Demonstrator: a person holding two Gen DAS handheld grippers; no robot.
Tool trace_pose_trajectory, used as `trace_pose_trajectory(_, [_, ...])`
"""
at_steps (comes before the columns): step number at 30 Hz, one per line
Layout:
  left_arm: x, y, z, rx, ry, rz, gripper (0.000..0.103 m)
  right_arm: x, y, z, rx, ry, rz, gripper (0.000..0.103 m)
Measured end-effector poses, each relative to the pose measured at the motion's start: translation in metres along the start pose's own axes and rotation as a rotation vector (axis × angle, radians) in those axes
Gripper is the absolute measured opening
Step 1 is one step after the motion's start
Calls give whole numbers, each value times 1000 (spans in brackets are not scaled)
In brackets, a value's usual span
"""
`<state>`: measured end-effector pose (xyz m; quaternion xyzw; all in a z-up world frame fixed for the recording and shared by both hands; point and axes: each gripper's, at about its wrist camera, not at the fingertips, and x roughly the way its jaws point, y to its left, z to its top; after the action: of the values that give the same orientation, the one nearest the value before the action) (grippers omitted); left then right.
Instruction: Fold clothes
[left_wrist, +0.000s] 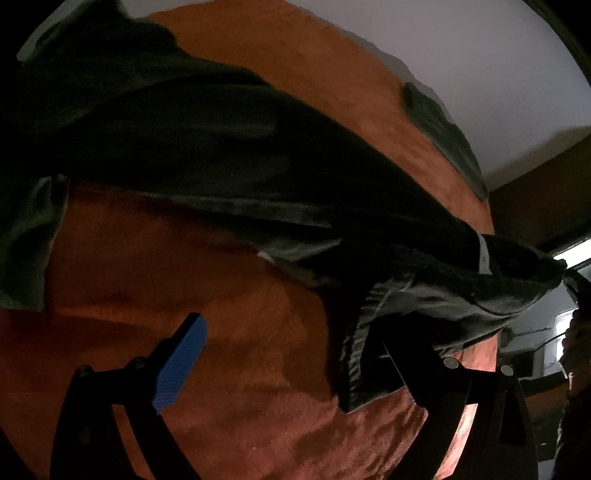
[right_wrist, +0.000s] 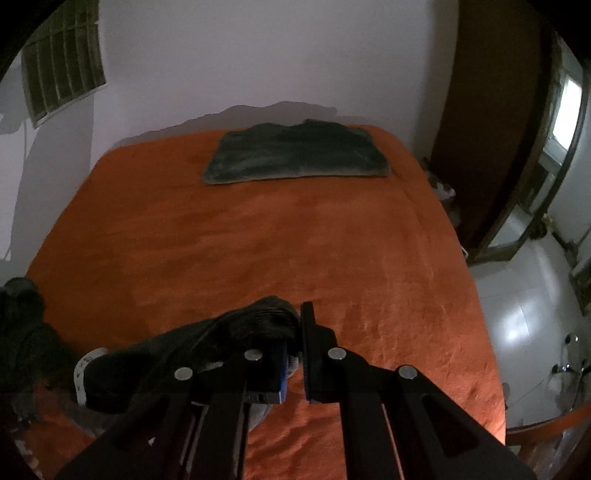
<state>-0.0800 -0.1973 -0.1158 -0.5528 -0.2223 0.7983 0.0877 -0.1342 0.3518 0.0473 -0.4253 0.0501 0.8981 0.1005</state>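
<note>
A dark garment (left_wrist: 221, 147) stretches across the orange bedspread (left_wrist: 240, 314) in the left wrist view, with its right end lifted off the bed. My left gripper (left_wrist: 291, 332) stands wide open. Its blue-padded finger (left_wrist: 181, 365) is bare, and the garment's hem (left_wrist: 354, 354) drapes over the other finger. In the right wrist view my right gripper (right_wrist: 295, 321) is shut on a bunched end of the dark garment (right_wrist: 258, 317). The rest of it trails down to the left, showing a white label (right_wrist: 79, 373).
A folded dark green cloth (right_wrist: 295, 155) lies at the far end of the bed (right_wrist: 258, 240), next to the white wall. A dark heap of clothes (right_wrist: 22, 332) sits at the left edge. To the right are a brown door (right_wrist: 491, 129) and a white tiled floor (right_wrist: 524, 314).
</note>
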Motion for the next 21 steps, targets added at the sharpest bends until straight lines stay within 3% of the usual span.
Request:
trace_pose_trajectory(5, [7, -12, -3, 11, 13, 45, 97, 9, 6, -4, -13, 68, 52, 7])
trace_pose_trajectory(10, [10, -29, -4, 15, 41, 35, 97, -9, 1, -16, -61, 70, 75, 38])
trace_pose_trajectory(14, [13, -48, -6, 79, 45, 59, 97, -22, 2, -33, -110, 66, 77, 42])
trace_pose_trajectory(16, [14, -50, -7, 72, 51, 59, 96, -28, 3, -43, -129, 60, 84, 56])
trace_pose_trajectory(18, [16, -53, -9, 61, 60, 50, 97, -35, 5, -56, -158, 52, 88, 62])
trace_pose_trajectory(21, [26, -63, -12, 68, 72, 47, 97, -39, 2, -72, -195, 61, 77, 62])
